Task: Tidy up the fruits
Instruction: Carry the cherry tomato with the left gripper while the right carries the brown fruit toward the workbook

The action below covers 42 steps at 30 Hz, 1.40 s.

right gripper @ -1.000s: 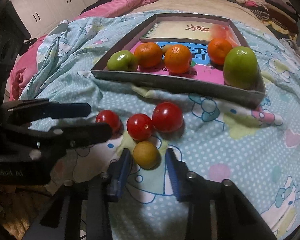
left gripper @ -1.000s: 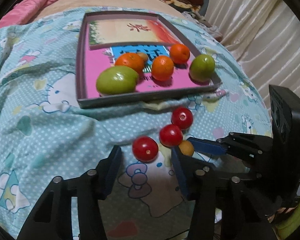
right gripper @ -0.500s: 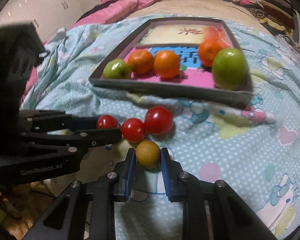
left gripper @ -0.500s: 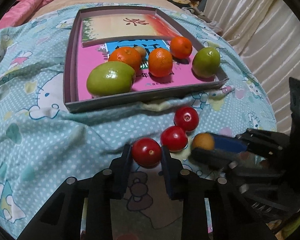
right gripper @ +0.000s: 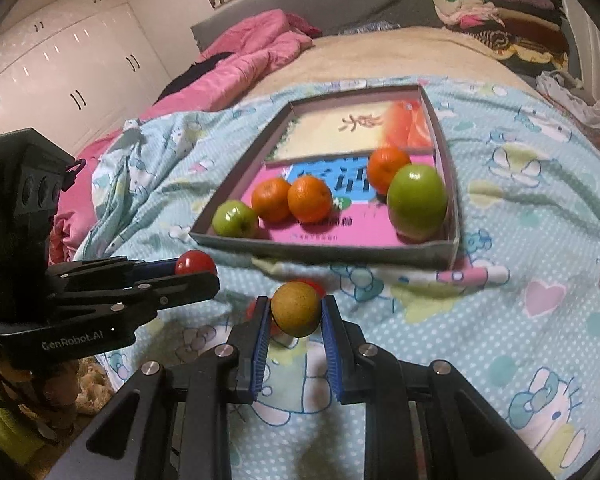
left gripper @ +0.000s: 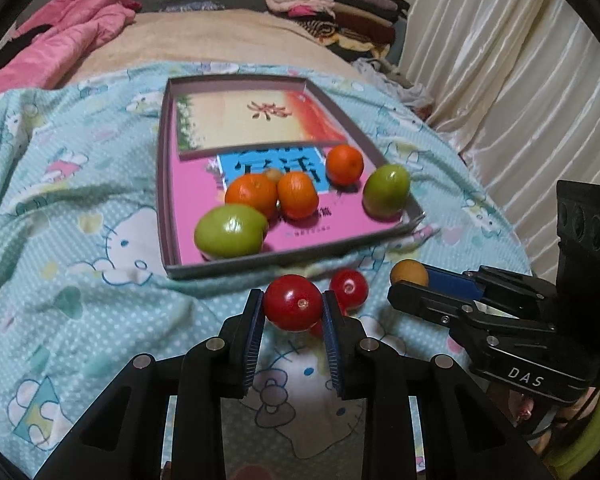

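My left gripper (left gripper: 293, 309) pinches tomato (left gripper: 293, 307), thin-skinned, soft; right gripper (right gripper: 294, 314) pinches firm brown fruit (right gripper: 295, 309). Grip mid-girth, gently.

Small tan round fruit (left gripper: 273, 175) mostly hidden behind two oranges; third red tomato (left gripper: 317, 329) largely hidden behind held tomato (left gripper: 293, 307).

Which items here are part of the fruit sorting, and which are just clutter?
Job:
- red tomato, held in left gripper
- small brown fruit, held in right gripper
- other tomatoes on the sheet
- box tray with oranges and green fruits

Clutter:
- pink quilt
- folded clothes
- curtain
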### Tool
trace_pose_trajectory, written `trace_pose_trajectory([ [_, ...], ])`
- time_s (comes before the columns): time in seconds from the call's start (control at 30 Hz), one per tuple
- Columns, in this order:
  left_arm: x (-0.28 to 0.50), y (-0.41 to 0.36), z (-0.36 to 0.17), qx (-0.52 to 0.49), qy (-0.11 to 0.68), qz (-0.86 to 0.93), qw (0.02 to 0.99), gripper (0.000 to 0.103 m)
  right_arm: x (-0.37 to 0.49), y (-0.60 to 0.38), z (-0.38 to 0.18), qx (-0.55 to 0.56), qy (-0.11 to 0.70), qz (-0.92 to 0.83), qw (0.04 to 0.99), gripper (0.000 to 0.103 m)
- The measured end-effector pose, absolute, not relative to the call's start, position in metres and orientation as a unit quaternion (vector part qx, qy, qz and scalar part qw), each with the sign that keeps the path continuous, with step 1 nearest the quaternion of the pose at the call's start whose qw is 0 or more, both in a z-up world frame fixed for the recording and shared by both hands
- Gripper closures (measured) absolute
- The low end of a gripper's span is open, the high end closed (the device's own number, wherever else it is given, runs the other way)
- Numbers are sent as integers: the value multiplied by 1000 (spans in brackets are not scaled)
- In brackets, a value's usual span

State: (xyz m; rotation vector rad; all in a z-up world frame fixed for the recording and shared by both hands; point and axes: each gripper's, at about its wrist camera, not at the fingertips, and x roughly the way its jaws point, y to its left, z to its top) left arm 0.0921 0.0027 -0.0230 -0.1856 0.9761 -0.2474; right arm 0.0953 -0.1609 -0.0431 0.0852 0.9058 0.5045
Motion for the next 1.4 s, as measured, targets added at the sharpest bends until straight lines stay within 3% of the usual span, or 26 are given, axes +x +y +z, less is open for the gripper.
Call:
trace_pose_trajectory([
  [0.6,109,-12,-7,-66,435,-116,890,74,109,-177,-24,26,377,204,903,78],
  [1.4,146,-23,-34,-54,464,-104,878,74,131,-167,-29,-33,371,192,908,78],
])
